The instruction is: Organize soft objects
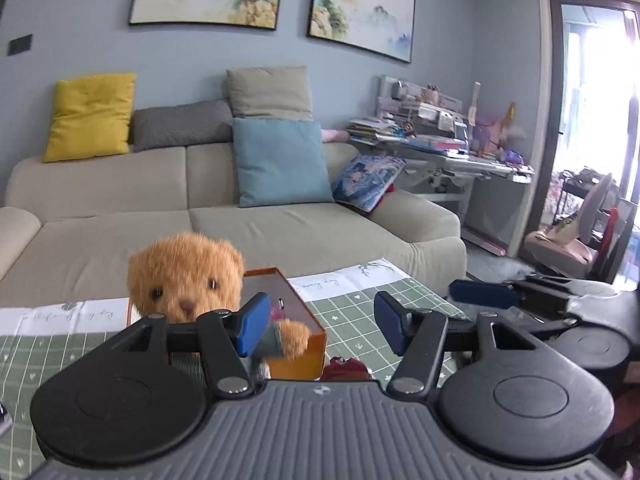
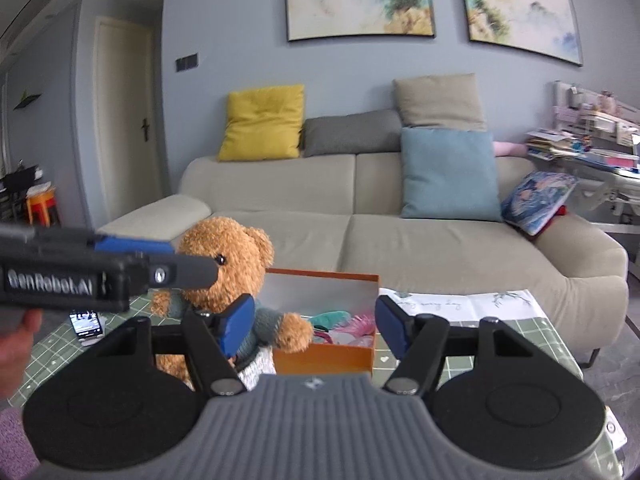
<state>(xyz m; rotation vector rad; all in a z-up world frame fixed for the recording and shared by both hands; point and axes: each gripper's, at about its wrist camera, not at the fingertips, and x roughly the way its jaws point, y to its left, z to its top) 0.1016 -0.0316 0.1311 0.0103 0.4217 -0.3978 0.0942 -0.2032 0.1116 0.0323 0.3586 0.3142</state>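
A brown teddy bear point(image 1: 188, 276) in a teal sweater sits upright at the left side of an orange box point(image 1: 304, 344), one paw over its rim. It also shows in the right wrist view point(image 2: 228, 256) beside the box point(image 2: 324, 358), which holds pink and teal soft items point(image 2: 344, 322). My left gripper point(image 1: 320, 322) is open and empty, just in front of the box. My right gripper point(image 2: 316, 326) is open and empty, facing the box. A dark red soft item point(image 1: 346, 368) lies near the box, mostly hidden.
The table carries a green checked cloth point(image 2: 532, 344). A phone point(image 2: 86, 324) lies at its left. A beige sofa point(image 2: 440, 240) with several cushions stands behind. A cluttered desk point(image 1: 448, 148) is at the right. The left gripper's body point(image 2: 80, 276) crosses the right wrist view's left side.
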